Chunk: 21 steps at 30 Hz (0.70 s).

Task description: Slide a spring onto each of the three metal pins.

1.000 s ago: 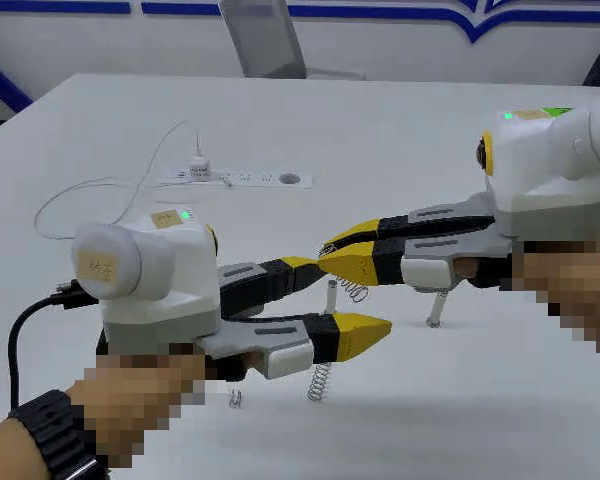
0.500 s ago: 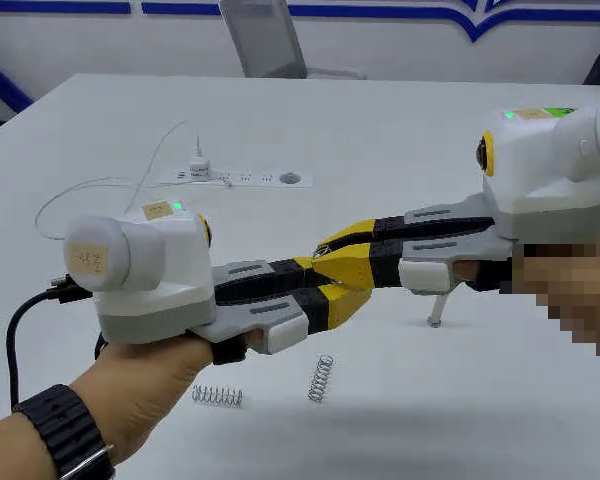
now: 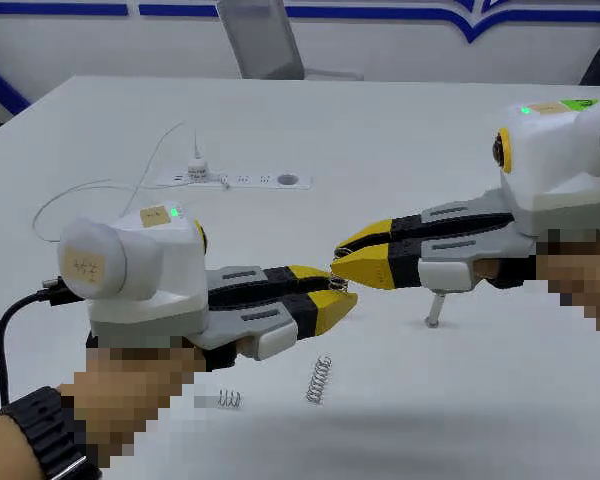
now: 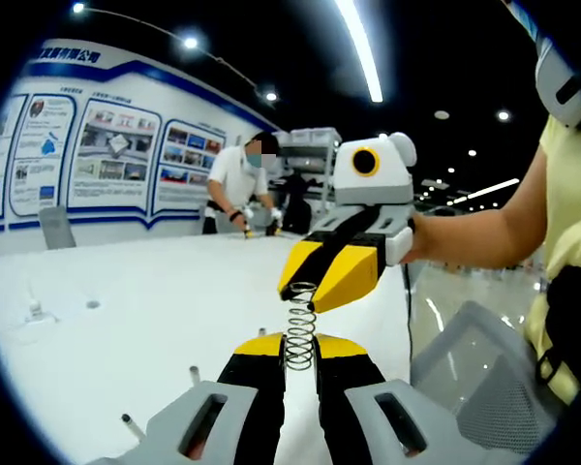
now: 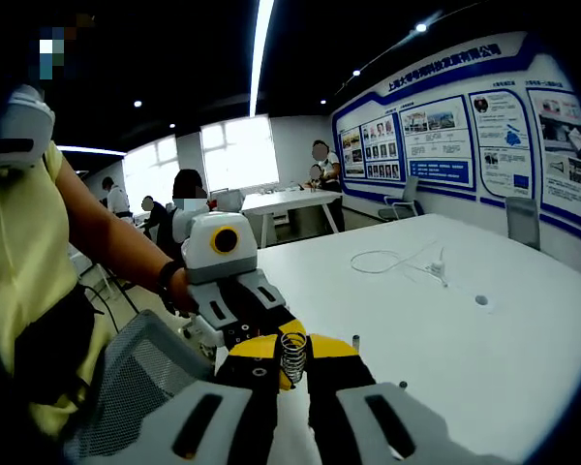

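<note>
Here the left gripper (image 3: 340,292) and the right gripper (image 3: 337,257) meet tip to tip above the worktop (image 3: 400,150). One spring (image 4: 299,329) runs between them, off the surface. The left gripper's jaws are clamped on one end of it, and the right gripper's jaws pinch the other end. Whether anything sits inside the coils I cannot tell. A second spring (image 3: 320,380) and a third spring (image 3: 228,399) lie loose on the worktop below the left gripper. A pin (image 3: 435,310) stands tilted under the right gripper, apart from all three springs. The held spring looks light, thin and bendy, so it would likely buckle or shoot out if squeezed mid-length. It seems better to hold it gently across a few end coils, leaving the far end free and the bore clear for the pin
</note>
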Tool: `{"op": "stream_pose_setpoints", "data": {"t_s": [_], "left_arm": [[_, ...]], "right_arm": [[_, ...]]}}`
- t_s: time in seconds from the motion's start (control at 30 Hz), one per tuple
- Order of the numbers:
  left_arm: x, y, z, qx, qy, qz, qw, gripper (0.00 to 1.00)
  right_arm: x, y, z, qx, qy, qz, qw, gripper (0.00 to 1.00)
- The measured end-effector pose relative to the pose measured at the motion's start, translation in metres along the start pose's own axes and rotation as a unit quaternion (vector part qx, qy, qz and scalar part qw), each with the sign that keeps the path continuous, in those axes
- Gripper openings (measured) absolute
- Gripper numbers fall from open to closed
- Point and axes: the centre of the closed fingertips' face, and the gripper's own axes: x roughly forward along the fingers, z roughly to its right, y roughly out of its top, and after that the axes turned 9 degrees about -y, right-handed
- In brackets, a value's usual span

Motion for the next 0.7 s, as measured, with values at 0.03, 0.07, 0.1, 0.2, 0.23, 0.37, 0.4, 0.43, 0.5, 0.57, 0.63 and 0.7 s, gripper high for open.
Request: {"op": "stream_pose_setpoints", "data": {"t_s": [0.03,0.07,0.1,0.2,0.23,0.37,0.4,0.43,0.5,0.57,0.63,0.7], "left_arm": [[0.0,0.0,0.0,0.0,0.001,0.0,1.0,0.12],[0.0,0.0,0.0,0.0,0.001,0.001,1.0,0.12],[0.0,0.0,0.0,0.002,0.001,0.001,1.0,0.12],[0.001,-0.002,0.0,0.007,0.003,-0.002,1.0,0.14],[0.001,-0.003,0.0,0.009,0.004,-0.004,0.9999,0.16],[-0.001,-0.008,0.002,0.017,0.006,-0.016,0.9997,0.24],[-0.001,-0.009,0.002,0.019,0.007,-0.019,0.9996,0.27],[-0.002,-0.01,0.002,0.021,0.008,-0.021,0.9995,0.3],[-0.004,-0.014,0.002,0.027,0.01,-0.027,0.9992,0.35],[-0.007,-0.018,0.002,0.03,0.012,-0.033,0.9989,0.39],[-0.011,-0.023,0.002,0.035,0.015,-0.042,0.9984,0.44],[-0.016,-0.029,0.001,0.039,0.016,-0.051,0.9978,0.47]], "right_arm": [[0.0,0.0,0.0,0.0,0.0,0.0,1.0,0.11],[0.0,0.0,0.0,0.0,0.0,0.0,1.0,0.11],[0.001,0.0,-0.001,-0.001,-0.001,-0.001,1.0,0.11],[0.002,0.0,-0.002,-0.005,0.0,-0.005,1.0,0.11],[0.002,0.0,-0.002,-0.005,-0.001,-0.006,1.0,0.11],[0.001,0.0,0.0,-0.008,-0.005,-0.008,0.9999,0.11],[0.0,0.0,0.001,-0.009,-0.007,-0.009,0.9999,0.11],[0.0,-0.001,0.002,-0.009,-0.008,-0.009,0.9999,0.11],[-0.002,-0.001,0.004,-0.01,-0.012,-0.011,0.9998,0.11],[-0.004,-0.002,0.007,-0.012,-0.016,-0.012,0.9997,0.11],[-0.008,-0.002,0.011,-0.015,-0.022,-0.014,0.9996,0.11],[-0.012,-0.002,0.016,-0.014,-0.029,-0.013,0.9994,0.11]]}}
